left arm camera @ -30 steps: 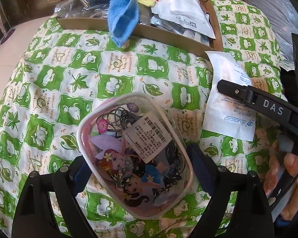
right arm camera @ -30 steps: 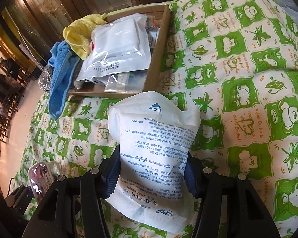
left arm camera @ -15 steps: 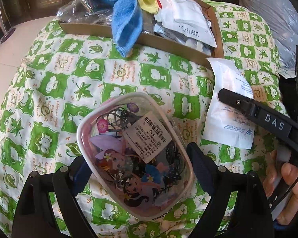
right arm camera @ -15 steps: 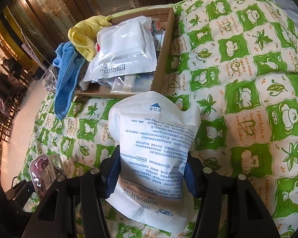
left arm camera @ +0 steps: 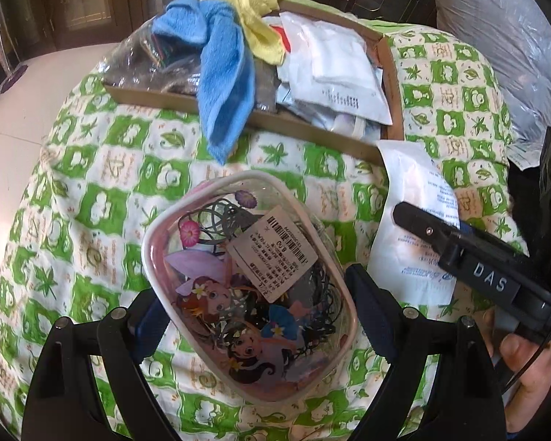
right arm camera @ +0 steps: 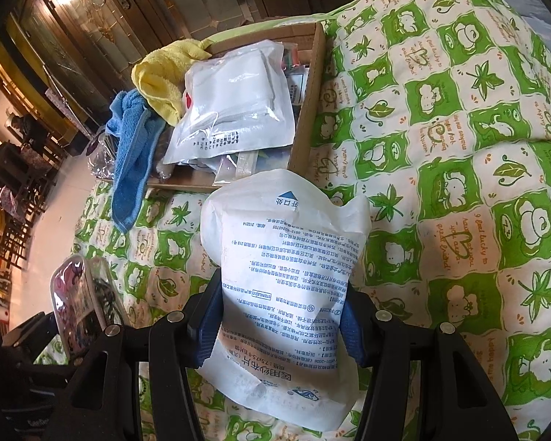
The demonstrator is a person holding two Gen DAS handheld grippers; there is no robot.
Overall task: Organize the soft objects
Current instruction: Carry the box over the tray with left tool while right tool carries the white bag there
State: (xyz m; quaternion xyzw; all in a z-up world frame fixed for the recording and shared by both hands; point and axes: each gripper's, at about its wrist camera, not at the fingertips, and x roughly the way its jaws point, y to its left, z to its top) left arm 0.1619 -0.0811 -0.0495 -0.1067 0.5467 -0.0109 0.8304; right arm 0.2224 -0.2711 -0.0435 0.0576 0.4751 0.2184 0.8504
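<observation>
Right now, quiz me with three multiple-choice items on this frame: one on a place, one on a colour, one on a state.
1. Where does the blue towel lie?
A. draped over the cardboard box edge
B. flat on the floor
C. under the white packet

2. What colour is the other towel in the box?
A. red
B. yellow
C. black

3. What does the left gripper hold?
A. nothing
B. a towel
C. a clear pouch of hair ties

Answers: 1 A, its end hangs over the front wall; 2 B, yellow beside the blue; 3 C, both fingers press its sides.
</observation>
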